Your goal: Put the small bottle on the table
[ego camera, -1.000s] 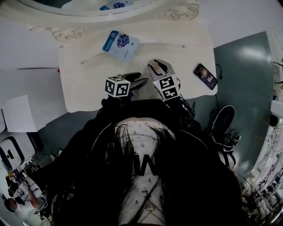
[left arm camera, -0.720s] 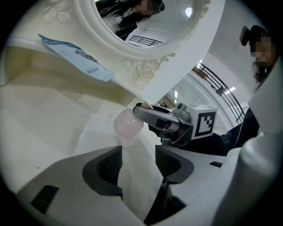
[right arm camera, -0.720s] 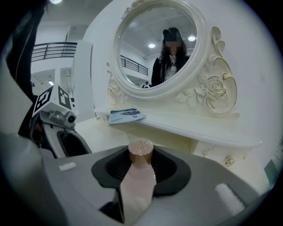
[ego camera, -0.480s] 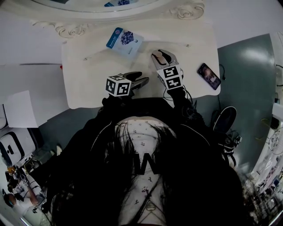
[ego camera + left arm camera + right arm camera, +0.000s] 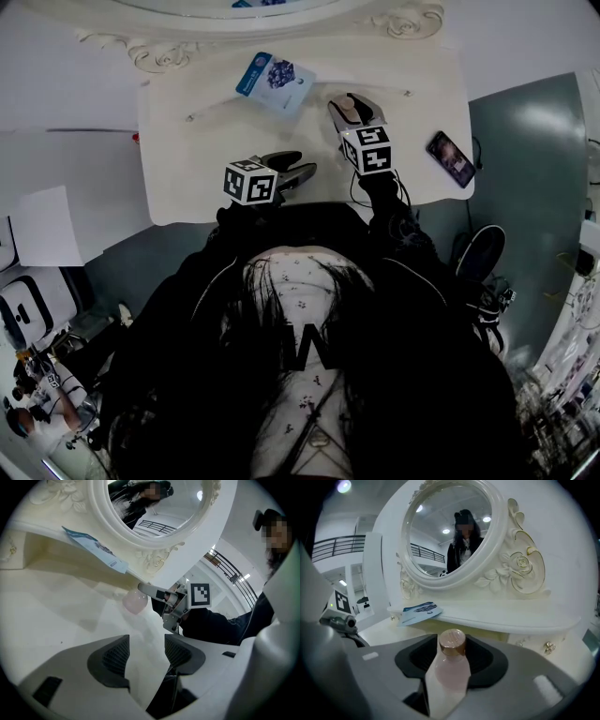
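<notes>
The small bottle, pale pink with a copper cap, stands upright between the jaws of my right gripper. Those jaws have just been opening, and the pads look barely off the bottle's sides. In the head view the right gripper reaches over the white dressing table, toward its back right. From the left gripper view the bottle shows low at the table top, at the tip of the right gripper. My left gripper is open and holds nothing; it hovers at the table's near edge.
A blue and white leaflet lies at the back of the table under the ornate mirror frame. A phone rests at the table's right corner. White sheets and a shoe lie on the floor.
My right gripper has carried the bottle farther over the table toward the mirror. The left gripper has hardly shifted at the near edge.
</notes>
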Motion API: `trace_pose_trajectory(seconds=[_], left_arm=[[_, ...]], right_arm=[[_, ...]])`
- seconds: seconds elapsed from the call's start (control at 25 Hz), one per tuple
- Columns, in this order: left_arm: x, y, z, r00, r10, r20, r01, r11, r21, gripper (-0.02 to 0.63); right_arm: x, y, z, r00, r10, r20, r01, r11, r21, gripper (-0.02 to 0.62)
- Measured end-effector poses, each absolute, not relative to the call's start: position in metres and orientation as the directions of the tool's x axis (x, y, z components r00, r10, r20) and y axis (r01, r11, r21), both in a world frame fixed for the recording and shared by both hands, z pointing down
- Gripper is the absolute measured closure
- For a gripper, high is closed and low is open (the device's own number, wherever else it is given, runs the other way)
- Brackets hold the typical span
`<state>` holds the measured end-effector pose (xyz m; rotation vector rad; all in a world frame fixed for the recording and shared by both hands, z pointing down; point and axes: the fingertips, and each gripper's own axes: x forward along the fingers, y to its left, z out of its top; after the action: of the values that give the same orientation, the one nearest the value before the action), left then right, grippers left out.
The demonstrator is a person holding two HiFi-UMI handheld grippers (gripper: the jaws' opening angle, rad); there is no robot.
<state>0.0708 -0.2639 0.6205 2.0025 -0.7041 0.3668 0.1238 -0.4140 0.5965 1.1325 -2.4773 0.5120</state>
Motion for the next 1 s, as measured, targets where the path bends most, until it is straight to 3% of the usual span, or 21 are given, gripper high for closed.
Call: trace_pose_trajectory(seconds=[0.2, 0.52, 1.0], left_arm=[[0.063, -0.259, 0.613, 0.802, -0.332, 0.497, -0.597, -0.403, 0.693, 0.373], [0.043, -0.253, 0.595, 0.833, -0.338, 0.438, -0.551, -0.453, 0.701, 0.373], [0.000, -0.231, 0.556, 0.891, -0.315, 0.326, -0.452, -0.557, 0.697, 0.373]], right_arm=[[0.127, -0.409, 0.586, -0.572, -0.675, 0.466, -0.806, 0.567, -0.169, 0.391], [0.134, -0.391, 0.549, -0.505, -0.759, 0.410, -0.859, 0.486, -0.158, 0.393], [0.083, -0.322, 0.507, -0.498, -0.795, 0.347, -0.867, 0.462, -0.186, 0.396]])
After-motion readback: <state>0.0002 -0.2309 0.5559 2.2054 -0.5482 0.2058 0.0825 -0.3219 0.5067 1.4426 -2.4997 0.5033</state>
